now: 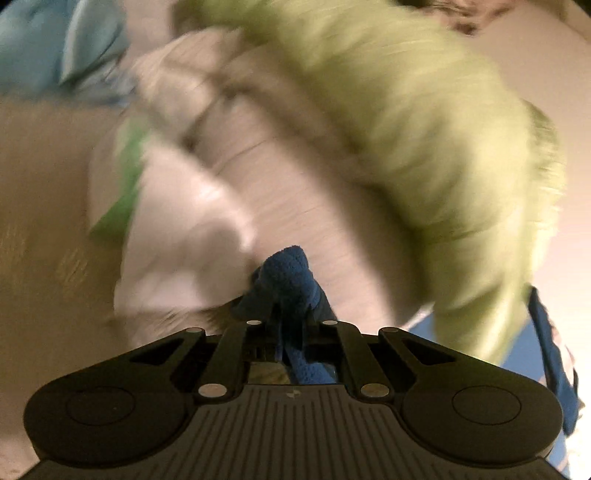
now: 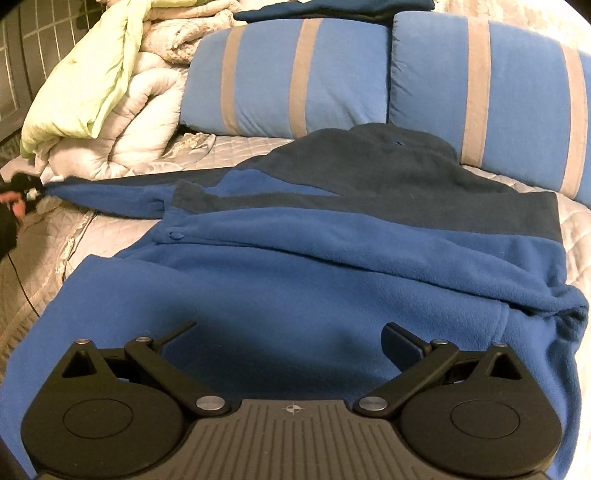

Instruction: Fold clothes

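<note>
A two-tone blue fleece jacket (image 2: 314, 258), royal blue below and navy across the shoulders, lies spread on the bed. Its left sleeve (image 2: 110, 195) stretches out sideways to my left gripper (image 2: 27, 184), seen small at the far left edge with a hand behind it. In the left wrist view, my left gripper (image 1: 284, 306) is shut on the sleeve cuff (image 1: 288, 273), which bunches up out of the jaws. My right gripper (image 2: 291, 332) hovers open over the jacket's lower body, with nothing between its fingers.
Two blue pillows with grey stripes (image 2: 295, 74) (image 2: 498, 92) lean at the bed's head, a folded dark garment (image 2: 332, 9) behind them. A rolled white comforter (image 2: 140, 110) and pale green blanket (image 2: 85, 81) are piled at the left. A thin cable (image 2: 22, 284) crosses the quilted bedspread (image 2: 44, 240).
</note>
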Tool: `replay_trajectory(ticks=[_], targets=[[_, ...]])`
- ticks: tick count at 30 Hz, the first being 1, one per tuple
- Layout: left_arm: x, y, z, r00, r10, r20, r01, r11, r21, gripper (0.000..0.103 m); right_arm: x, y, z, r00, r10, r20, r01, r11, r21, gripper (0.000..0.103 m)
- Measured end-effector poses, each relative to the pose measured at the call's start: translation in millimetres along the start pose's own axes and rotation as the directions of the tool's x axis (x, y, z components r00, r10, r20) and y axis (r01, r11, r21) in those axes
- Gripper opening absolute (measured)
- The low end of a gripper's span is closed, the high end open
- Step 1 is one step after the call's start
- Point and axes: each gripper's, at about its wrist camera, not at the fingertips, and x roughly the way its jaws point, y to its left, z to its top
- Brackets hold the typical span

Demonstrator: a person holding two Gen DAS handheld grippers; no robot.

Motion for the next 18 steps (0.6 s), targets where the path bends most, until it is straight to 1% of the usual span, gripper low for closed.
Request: replay_trajectory(ticks=[4,7,12,16,18], targets=[[-29,-45,-1,0.998,-0.055,0.032,0.051,0.992,0.119,0.009,-1,-2,-1,1.000,-0.003,0.009,0.003,1.000,0.023,0.102],[-53,-79,-7,0.994,-0.097,0.046,0.086,0.975,0.204,0.009,0,-3,-3,1.000,-0.002,0.007,0.002,1.000,0.031,0.102],[-69,-134,-18,0.984,-0.175,0.037,0.157,0.944,0.291,0.009,1,0,-5,1.000,-0.004,0.002,0.004,1.000,0.011,0.102],[-78,-174,-40,0.970,-0.244,-0.010,0.229,0.896,0.381,0.009,-1,1,-7,1.000,-0.022,0.012,0.022,1.000,0.003,0.102],[-80,-194,-54,0.961,-0.274,-0.040,0.264,0.862,0.433,0.009,-2,1,-8,0.999,-0.032,0.020,0.032,0.999,0.004,0.102]])
